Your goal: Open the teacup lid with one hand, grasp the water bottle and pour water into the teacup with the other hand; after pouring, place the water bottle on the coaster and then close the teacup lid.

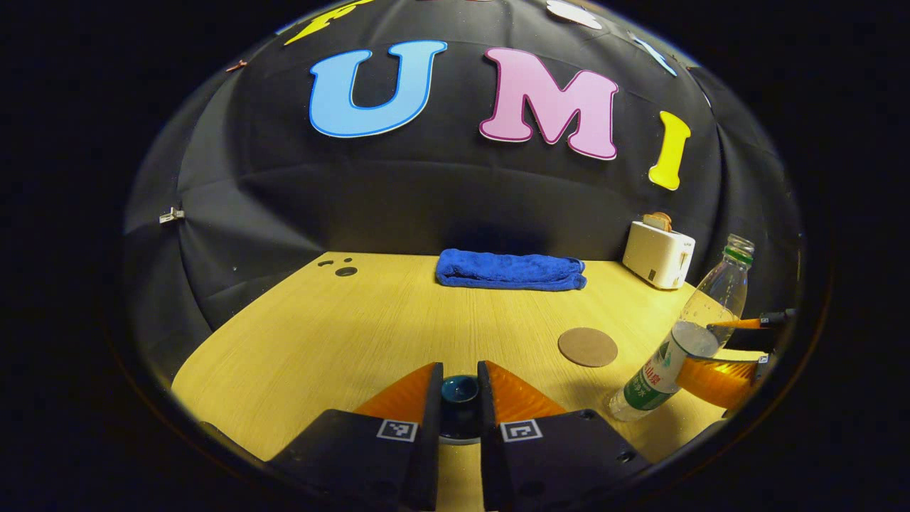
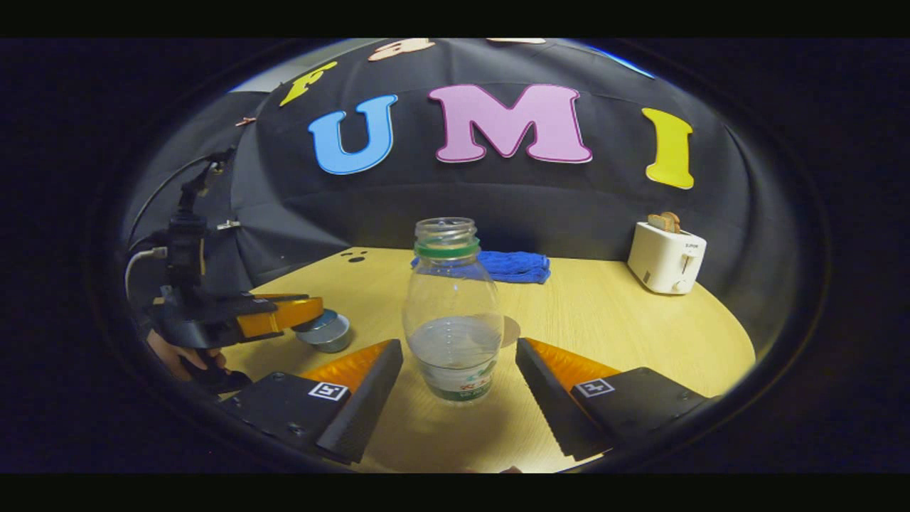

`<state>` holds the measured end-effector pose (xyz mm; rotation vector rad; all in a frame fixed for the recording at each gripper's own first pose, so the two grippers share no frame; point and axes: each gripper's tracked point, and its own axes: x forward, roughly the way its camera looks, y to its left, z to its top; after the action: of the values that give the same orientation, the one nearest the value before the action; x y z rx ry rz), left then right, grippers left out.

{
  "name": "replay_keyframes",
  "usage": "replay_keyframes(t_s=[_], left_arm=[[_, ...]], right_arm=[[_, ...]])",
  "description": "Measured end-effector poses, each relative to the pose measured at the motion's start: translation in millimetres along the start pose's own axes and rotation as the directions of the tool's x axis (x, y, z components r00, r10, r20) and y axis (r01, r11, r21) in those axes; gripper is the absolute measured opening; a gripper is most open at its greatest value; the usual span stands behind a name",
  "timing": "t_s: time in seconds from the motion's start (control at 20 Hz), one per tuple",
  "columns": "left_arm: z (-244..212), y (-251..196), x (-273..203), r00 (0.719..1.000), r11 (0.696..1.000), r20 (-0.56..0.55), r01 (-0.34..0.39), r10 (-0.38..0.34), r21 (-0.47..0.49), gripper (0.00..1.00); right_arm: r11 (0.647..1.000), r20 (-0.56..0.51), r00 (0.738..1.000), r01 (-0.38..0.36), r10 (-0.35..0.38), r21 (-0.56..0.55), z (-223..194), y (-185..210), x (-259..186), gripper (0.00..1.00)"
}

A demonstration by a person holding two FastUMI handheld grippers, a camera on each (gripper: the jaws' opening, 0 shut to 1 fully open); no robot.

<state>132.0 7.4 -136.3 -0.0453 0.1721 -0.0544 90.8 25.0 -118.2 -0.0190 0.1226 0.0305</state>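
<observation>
Two grippers over a wooden table (image 1: 320,334). Left gripper (image 1: 459,398): fingers narrow, closed on the knob of the teacup lid (image 1: 459,390), dark blue, right between the pads. In the right gripper view that left gripper (image 2: 274,316) sits far left with a hand (image 2: 181,354) under it, and the lid (image 2: 325,331) hangs at its tip; can't tell if it's lifted off the cup. Right gripper (image 2: 458,387): fingers wide apart, water bottle (image 2: 453,313) standing upright between them, not touched, no cap, partly filled. In the left gripper view the bottle (image 1: 682,341) is at the right edge, with the right gripper (image 1: 725,355) around it. Round brown coaster (image 1: 588,347) bare, just left of the bottle. Far side: folded blue towel (image 1: 510,270) at centre, white toaster (image 1: 658,254) far right.
</observation>
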Motion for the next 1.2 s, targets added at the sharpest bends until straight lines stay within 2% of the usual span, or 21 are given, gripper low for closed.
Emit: replay_keyframes(t_s=[0.2, 0.45, 0.5, 0.65, 0.8, 0.85, 0.9, 1.0, 1.1, 1.15, 1.2], left_arm=[[-0.3, 0.5, -6.1, 1.000, 1.000, -0.002, 0.000, 0.000, 0.021, 0.28], [5.3, -5.9, -6.9, 0.999, 0.999, 0.022, 0.026, -0.027, 0.029, 0.28], [3.5, -5.9, -6.4, 0.999, 0.999, 0.020, 0.027, -0.028, 0.028, 0.28], [-1.8, -2.2, -7.0, 1.000, 1.000, 0.009, 0.022, -0.022, 0.020, 0.28], [-5.6, 4.5, -10.0, 1.000, 1.000, 0.003, 0.009, -0.009, 0.013, 0.28], [-6.5, 7.8, -11.4, 1.000, 1.000, 0.004, 0.003, -0.003, 0.012, 0.24], [-5.5, 11.4, -13.7, 1.000, 1.000, 0.005, -0.005, 0.005, 0.011, 0.28], [-3.0, 18.2, -17.6, 1.000, 1.000, 0.013, -0.022, 0.022, 0.002, 0.24], [-0.3, 26.5, -24.6, 0.999, 0.999, 0.022, -0.042, 0.042, -0.007, 0.31], [1.1, 31.5, -28.5, 0.998, 0.998, 0.030, -0.056, 0.057, -0.014, 0.24], [3.3, 36.1, -32.1, 0.997, 0.997, 0.036, -0.069, 0.070, -0.024, 0.28]], right_arm=[[1.000, 0.002, 1.000, 0.020, -0.020, 0.014, -3.7, -2.2, 13.1, 0.99], [1.000, 0.022, 1.000, 0.010, -0.009, -0.028, -4.9, 0.8, 30.4, 0.99], [1.000, 0.025, 1.000, 0.006, -0.005, -0.028, -3.7, 1.3, 33.7, 0.98], [1.000, 0.027, 1.000, -0.006, 0.007, -0.025, -1.8, 5.2, 39.2, 0.81], [0.999, 0.012, 1.000, -0.019, 0.019, -0.051, -2.2, 7.4, 43.8, 0.77], [0.997, 0.007, 1.000, -0.028, 0.028, -0.066, -1.5, 7.3, 44.1, 0.76], [0.996, 0.001, 0.999, -0.041, 0.041, -0.083, -1.1, 9.7, 42.5, 0.75], [0.989, -0.003, 0.999, -0.042, 0.042, -0.139, 2.7, 8.2, 43.9, 0.72], [0.976, 0.019, 0.999, -0.034, 0.039, -0.213, 12.6, 4.3, 46.3, 0.72], [0.968, 0.030, 0.998, -0.040, 0.049, -0.249, 18.5, 4.3, 49.2, 0.72], [0.958, 0.040, 0.997, -0.055, 0.069, -0.280, 23.9, 6.2, 51.1, 0.72]])
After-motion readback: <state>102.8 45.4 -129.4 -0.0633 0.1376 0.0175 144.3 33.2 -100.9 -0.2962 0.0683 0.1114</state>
